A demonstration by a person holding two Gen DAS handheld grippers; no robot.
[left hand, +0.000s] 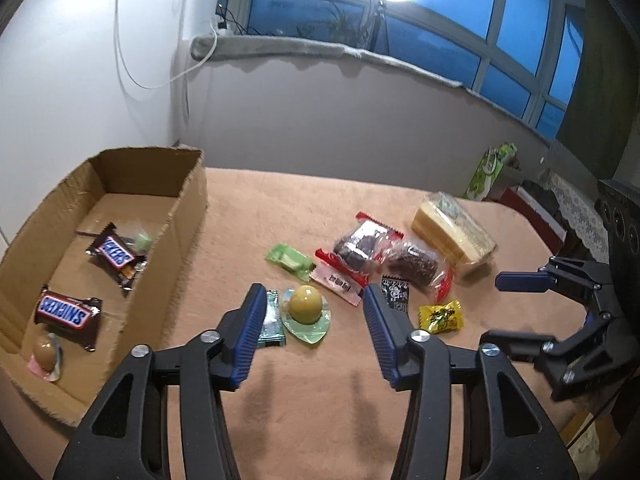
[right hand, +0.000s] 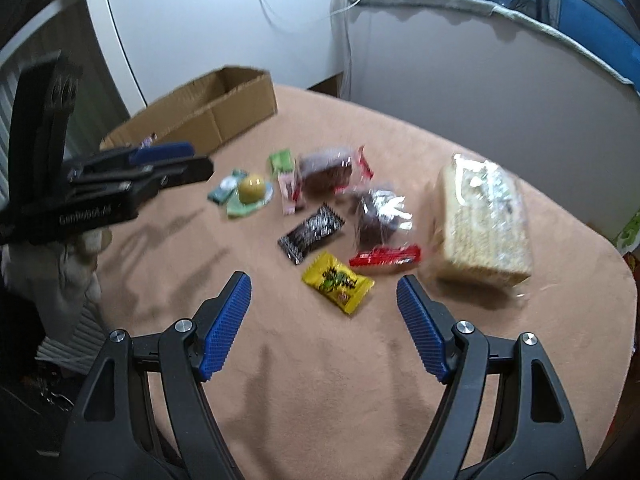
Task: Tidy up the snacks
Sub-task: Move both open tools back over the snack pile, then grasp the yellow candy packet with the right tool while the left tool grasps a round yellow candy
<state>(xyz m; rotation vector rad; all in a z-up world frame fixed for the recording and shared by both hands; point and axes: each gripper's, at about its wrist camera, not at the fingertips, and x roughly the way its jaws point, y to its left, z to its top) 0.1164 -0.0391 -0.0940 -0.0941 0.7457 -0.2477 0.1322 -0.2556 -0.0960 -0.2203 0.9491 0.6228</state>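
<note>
Snacks lie on a tan cloth table [left hand: 312, 400]. My left gripper [left hand: 314, 300] is open and empty, its jaws either side of a yellow ball candy on a green wrapper [left hand: 306, 304]. A cardboard box [left hand: 188, 208] at the left holds two Snickers bars [left hand: 64, 312] and small candies. My right gripper [right hand: 324, 284] is open and empty, just short of a yellow candy packet [right hand: 338, 280]. A black packet [right hand: 312, 232], two dark cakes in red-edged wrappers [right hand: 380, 220] and a big wafer pack [right hand: 484, 224] lie beyond it.
A green packet [left hand: 290, 260] and a teal packet [left hand: 272, 324] lie near the ball candy. The left gripper shows at the left of the right wrist view [right hand: 176, 160]. A wall and window sill [left hand: 320, 48] stand behind the table. Boxes [left hand: 492, 168] sit beyond the table's right edge.
</note>
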